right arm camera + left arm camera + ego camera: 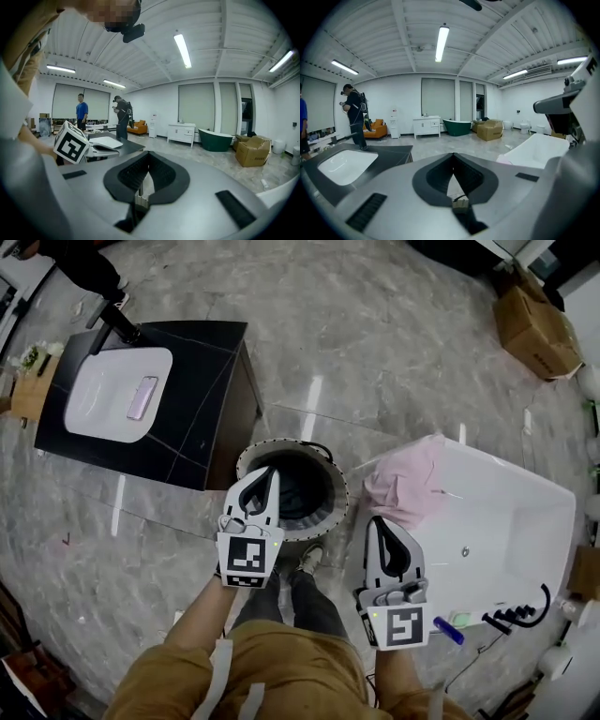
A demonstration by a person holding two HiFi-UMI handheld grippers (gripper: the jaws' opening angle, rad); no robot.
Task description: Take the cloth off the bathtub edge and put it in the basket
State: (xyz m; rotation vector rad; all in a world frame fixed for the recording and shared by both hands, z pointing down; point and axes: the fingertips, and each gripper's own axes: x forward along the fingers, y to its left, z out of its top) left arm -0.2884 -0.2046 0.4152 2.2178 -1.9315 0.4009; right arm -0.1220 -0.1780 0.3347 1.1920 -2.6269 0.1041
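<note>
A pink cloth (408, 486) lies bunched over the near left corner of the white bathtub (511, 521). The round dark basket (330, 486) stands on the floor just left of the tub. My left gripper (272, 473) hangs over the basket's near left side, shut with nothing in it. My right gripper (375, 522) is held just short of the cloth, its jaws also together and empty. In the left gripper view the jaws of that gripper (453, 154) meet, and a bit of the cloth (504, 159) and the tub (536, 147) show at the right. The right gripper (149, 153) view looks across the room.
A black vanity (202, 399) with a white sink (103, 399) and a phone (142, 397) stands at the left. A cardboard box (534, 329) sits far right. A black tap (520, 613) and a blue item (448, 631) are on the tub's near rim. People (122, 117) stand by the far vanity.
</note>
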